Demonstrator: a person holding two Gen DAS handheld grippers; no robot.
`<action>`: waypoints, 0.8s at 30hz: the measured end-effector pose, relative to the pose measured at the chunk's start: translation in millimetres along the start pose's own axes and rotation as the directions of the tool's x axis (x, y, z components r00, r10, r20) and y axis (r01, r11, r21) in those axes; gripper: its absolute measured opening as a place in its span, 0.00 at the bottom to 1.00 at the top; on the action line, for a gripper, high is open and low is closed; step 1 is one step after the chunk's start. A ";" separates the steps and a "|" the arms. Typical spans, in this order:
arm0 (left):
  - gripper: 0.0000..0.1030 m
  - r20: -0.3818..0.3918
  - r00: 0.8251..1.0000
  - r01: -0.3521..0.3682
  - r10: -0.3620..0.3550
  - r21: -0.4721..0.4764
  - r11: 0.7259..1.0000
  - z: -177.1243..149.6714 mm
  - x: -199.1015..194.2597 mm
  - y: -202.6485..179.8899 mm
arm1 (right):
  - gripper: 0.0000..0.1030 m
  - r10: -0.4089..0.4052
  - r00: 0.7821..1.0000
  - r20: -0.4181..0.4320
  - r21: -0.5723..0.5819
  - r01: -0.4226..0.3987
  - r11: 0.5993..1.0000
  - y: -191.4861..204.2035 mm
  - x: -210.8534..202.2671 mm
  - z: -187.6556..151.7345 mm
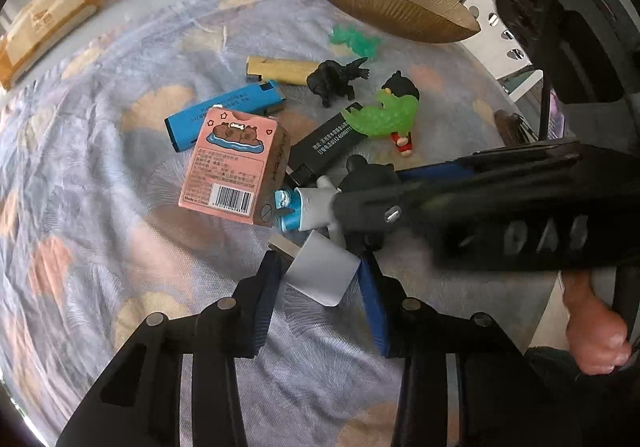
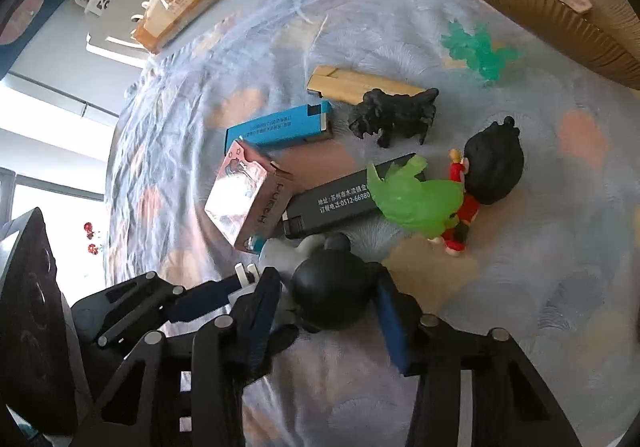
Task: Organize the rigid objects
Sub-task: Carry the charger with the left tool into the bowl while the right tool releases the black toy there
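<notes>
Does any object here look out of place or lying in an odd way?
Yes. The pink carton is tipped over, its corner resting on the black lighter. The green dinosaur lies across the red-clothed figurine.

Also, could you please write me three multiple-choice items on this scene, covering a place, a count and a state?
1. Where is the grey figurine's round black head?
A. between the fingers of the right gripper
B. inside a bowl
C. on top of a box

2. How many rectangular lighters lie on the floral cloth?
A. one
B. three
C. five

3. How is the black animal figurine posed?
A. upside down
B. flat on its side
C. standing on its legs

Answers:
1 A, the right wrist view shows a finger on either side of the head.
2 B, there is a blue lighter, a black lighter and a tan lighter.
3 C, its legs point down onto the cloth.
</notes>
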State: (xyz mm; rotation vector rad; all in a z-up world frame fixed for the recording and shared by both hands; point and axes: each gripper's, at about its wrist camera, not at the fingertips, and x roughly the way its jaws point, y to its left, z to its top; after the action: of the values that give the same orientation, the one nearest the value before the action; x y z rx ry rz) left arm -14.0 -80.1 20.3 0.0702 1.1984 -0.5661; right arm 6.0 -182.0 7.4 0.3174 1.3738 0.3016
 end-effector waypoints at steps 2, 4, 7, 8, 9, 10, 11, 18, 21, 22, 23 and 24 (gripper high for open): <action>0.34 -0.001 1.000 0.005 -0.005 0.000 1.000 -0.8 -2.0 -0.1 | 0.37 0.031 1.000 0.001 0.033 -0.031 0.999 -8.9 -6.4 -3.7; 0.34 0.002 1.000 0.009 -0.009 0.001 1.000 -1.4 -4.6 -1.1 | 0.37 0.028 0.999 0.015 0.061 -0.029 0.998 -20.2 -16.2 -10.7; 0.34 0.002 1.000 0.005 -0.005 0.011 1.000 -4.5 -6.8 -3.9 | 0.37 -0.028 0.999 0.031 0.098 0.025 0.995 -40.1 -32.5 -26.9; 0.34 0.001 1.000 0.003 -0.003 0.016 1.000 -5.3 -7.2 -5.4 | 0.37 -0.038 0.998 0.042 0.119 0.033 0.992 -48.4 -40.1 -33.1; 0.34 0.000 1.000 0.001 -0.001 0.021 1.000 -5.7 -7.3 -7.0 | 0.37 -0.043 0.998 0.055 0.145 0.035 0.989 -56.6 -46.1 -38.0; 0.34 -0.001 1.000 0.000 0.000 0.027 1.000 -6.0 -7.2 -9.1 | 0.37 -0.051 0.996 0.074 0.188 0.037 0.982 -69.1 -53.6 -44.0; 0.34 -0.003 1.000 0.002 -0.002 0.030 1.000 -3.5 -4.7 -10.2 | 0.37 -0.059 0.995 0.084 0.215 0.040 0.976 -77.4 -57.5 -47.3; 0.34 -0.014 1.000 -0.012 0.013 0.065 0.998 0.1 0.4 -20.4 | 0.38 -0.038 0.995 0.089 0.331 0.007 0.944 -113.2 -59.4 -63.4; 0.34 -0.017 1.000 -0.008 0.009 0.052 0.999 0.7 0.6 -18.1 | 0.38 -0.002 0.998 0.057 0.298 -0.015 0.954 -103.9 -55.2 -69.0; 0.35 -0.020 1.000 -0.007 0.008 0.050 0.999 0.9 0.8 -17.5 | 0.38 0.007 0.999 0.049 0.287 -0.021 0.958 -102.7 -55.6 -72.4; 0.36 -0.025 1.000 -0.006 0.007 0.047 0.999 0.9 1.8 -17.0 | 0.41 0.013 0.999 0.044 0.278 -0.025 0.960 -102.4 -56.8 -77.1; 0.37 -0.031 1.000 -0.005 0.007 0.044 0.999 0.3 3.1 -16.5 | 0.48 0.013 0.999 0.045 0.273 -0.025 0.962 -101.6 -55.6 -78.4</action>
State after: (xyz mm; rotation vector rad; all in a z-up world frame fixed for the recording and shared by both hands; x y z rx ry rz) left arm -20.4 -95.6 21.7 0.1202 1.2152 -0.5882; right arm -78.1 -293.6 4.8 0.5634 1.3718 0.1183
